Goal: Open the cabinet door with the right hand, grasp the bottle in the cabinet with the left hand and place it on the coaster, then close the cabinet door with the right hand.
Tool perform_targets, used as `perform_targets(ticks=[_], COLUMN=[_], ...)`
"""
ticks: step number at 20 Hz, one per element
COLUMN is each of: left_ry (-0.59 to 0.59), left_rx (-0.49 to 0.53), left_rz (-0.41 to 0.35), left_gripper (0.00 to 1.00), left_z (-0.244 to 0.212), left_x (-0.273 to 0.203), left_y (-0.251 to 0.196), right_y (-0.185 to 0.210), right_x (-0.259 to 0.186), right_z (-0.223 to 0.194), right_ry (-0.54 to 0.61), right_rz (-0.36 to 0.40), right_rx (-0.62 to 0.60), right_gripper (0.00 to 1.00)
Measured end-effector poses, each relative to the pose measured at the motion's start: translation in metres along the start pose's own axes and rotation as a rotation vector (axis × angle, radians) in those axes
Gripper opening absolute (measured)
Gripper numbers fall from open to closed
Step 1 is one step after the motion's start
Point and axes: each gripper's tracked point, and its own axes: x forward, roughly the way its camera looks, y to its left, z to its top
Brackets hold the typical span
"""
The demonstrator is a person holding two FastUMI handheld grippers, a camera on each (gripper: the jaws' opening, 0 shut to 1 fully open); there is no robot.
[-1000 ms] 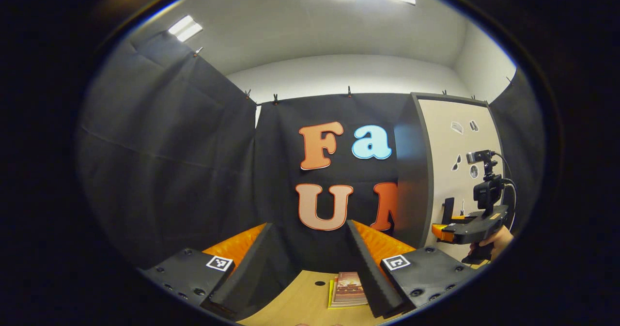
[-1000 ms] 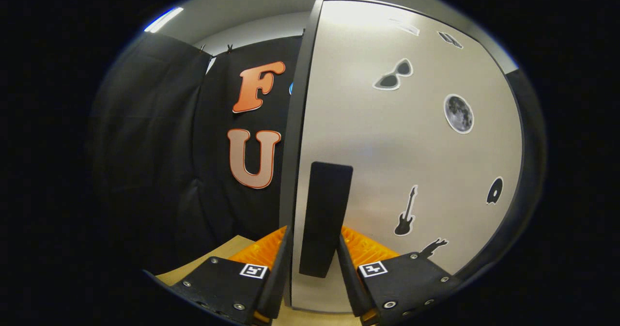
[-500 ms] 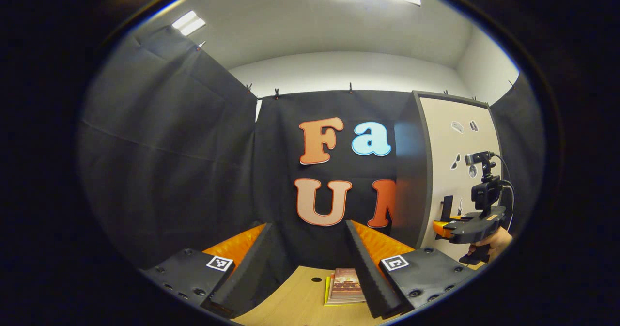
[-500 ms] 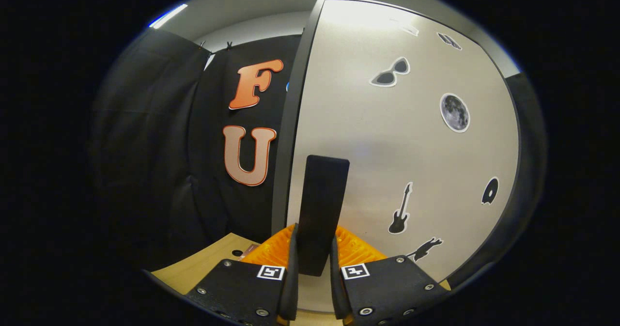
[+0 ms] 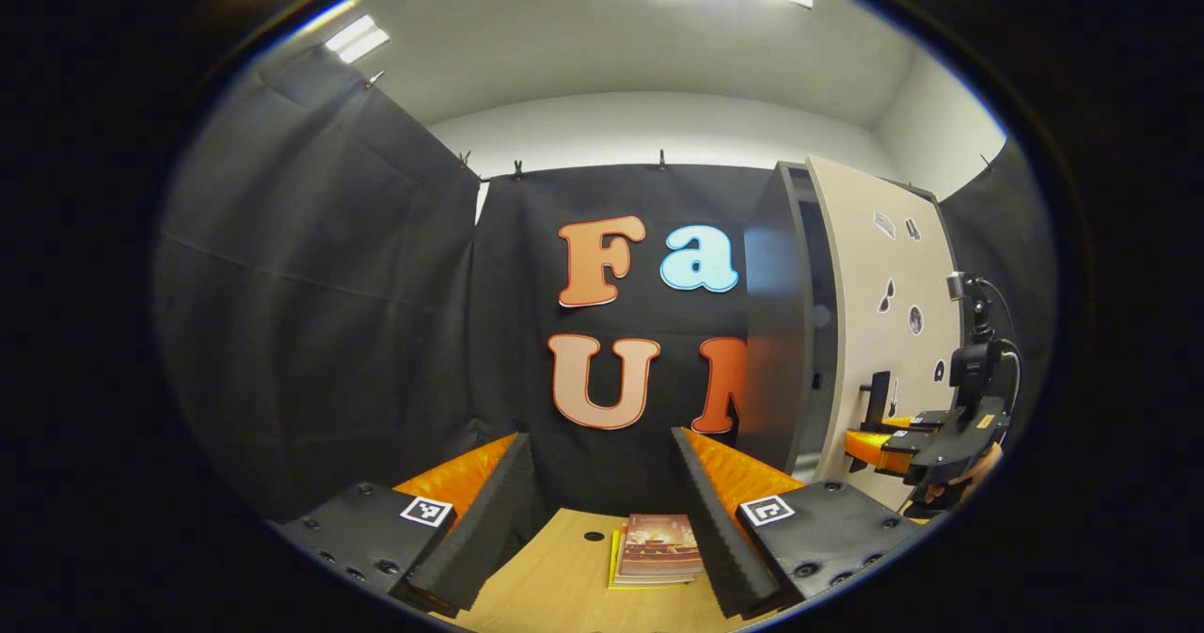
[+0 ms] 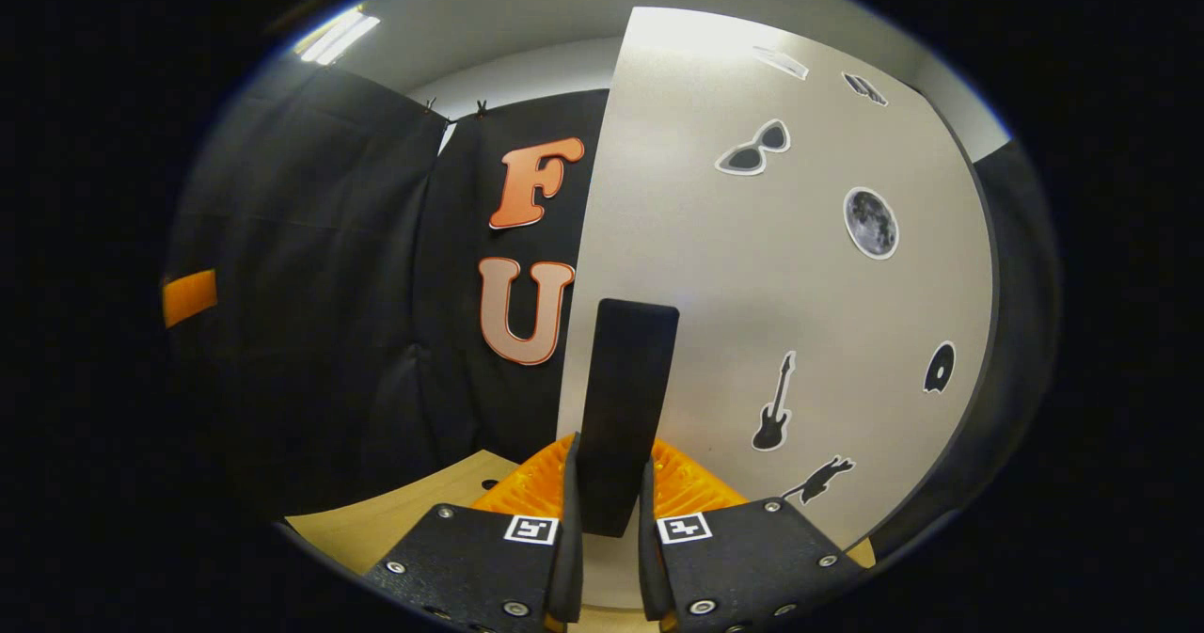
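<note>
In the right gripper view my right gripper [image 6: 607, 520] is shut on the black upright handle [image 6: 625, 398] of the pale cabinet door [image 6: 800, 285], which carries small stickers. The left gripper view shows the dark cabinet [image 5: 773, 332] at the right. Its door [image 5: 875, 304] stands ajar, with a narrow dark gap [image 5: 820, 332] at its left edge. A hand holds the right gripper [image 5: 870, 431] on the handle [image 5: 879, 396] there. My left gripper [image 5: 602, 520] hangs open above the table with nothing between its fingers. What is inside the cabinet is too dark to tell.
A small stack of books [image 5: 656, 548] lies on the wooden table [image 5: 555, 586] just ahead of the left gripper, beside a round hole [image 5: 593, 536] in the tabletop. Black cloth walls close the booth at the back and left.
My right gripper shut on the handle and has pulled the door out, so a gap now shows at its edge. The left gripper has barely moved.
</note>
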Motion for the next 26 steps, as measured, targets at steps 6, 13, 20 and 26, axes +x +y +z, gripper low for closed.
perform_targets(ticks=[6,13,20,26], left_ry=[0.015,0.007,0.027,0.043], left_rx=[0.017,0.016,0.017,0.008], left_rz=[-0.045,-0.112,-0.208,-0.313], left_gripper=[0.95,0.91,0.91,0.92], left_z=[-0.017,-0.023,-0.044,-0.065], left_x=[0.056,0.054,0.070,0.084], left_y=[-0.033,-0.082,-0.149,-0.221], right_y=[-0.005,-0.013,-0.029,-0.042], right_x=[-0.054,-0.109,-0.153,-0.168], right_z=[-0.006,-0.012,-0.014,-0.015], right_ry=[-0.069,-0.116,-0.158,-0.183], right_rz=[0.092,0.154,0.207,0.195], right_rx=[0.001,0.041,0.069,0.091], right_gripper=[0.24,0.24,0.24,0.24])
